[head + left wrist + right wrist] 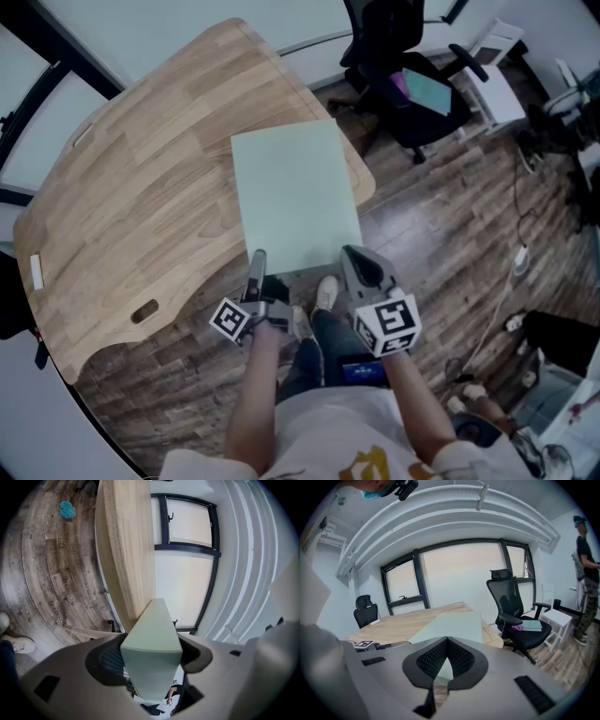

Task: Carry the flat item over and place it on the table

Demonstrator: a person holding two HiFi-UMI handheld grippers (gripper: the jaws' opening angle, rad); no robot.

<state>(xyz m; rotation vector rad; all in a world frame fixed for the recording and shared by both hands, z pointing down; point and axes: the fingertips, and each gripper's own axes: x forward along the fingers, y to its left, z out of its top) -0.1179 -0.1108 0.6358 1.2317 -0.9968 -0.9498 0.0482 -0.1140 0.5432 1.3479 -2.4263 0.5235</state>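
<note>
A flat pale green board point(295, 197) is held level by its near edge, its far part over the right edge of the wooden table point(141, 187); whether it touches the top I cannot tell. My left gripper point(255, 274), turned on its side, is shut on the near left corner. In the left gripper view the board point(152, 641) fills the gap between the jaws, with the table point(126, 550) beyond it. My right gripper point(361, 267) is shut on the near right corner. In the right gripper view the thin board point(452, 625) runs out from between the pads.
A black office chair point(412, 84) with a teal folder on its seat stands right of the table, a white side table point(497, 84) behind it. Cables lie on the wood floor at right. A person point(587, 573) stands at the far right. Another chair point(364, 611) is behind the table.
</note>
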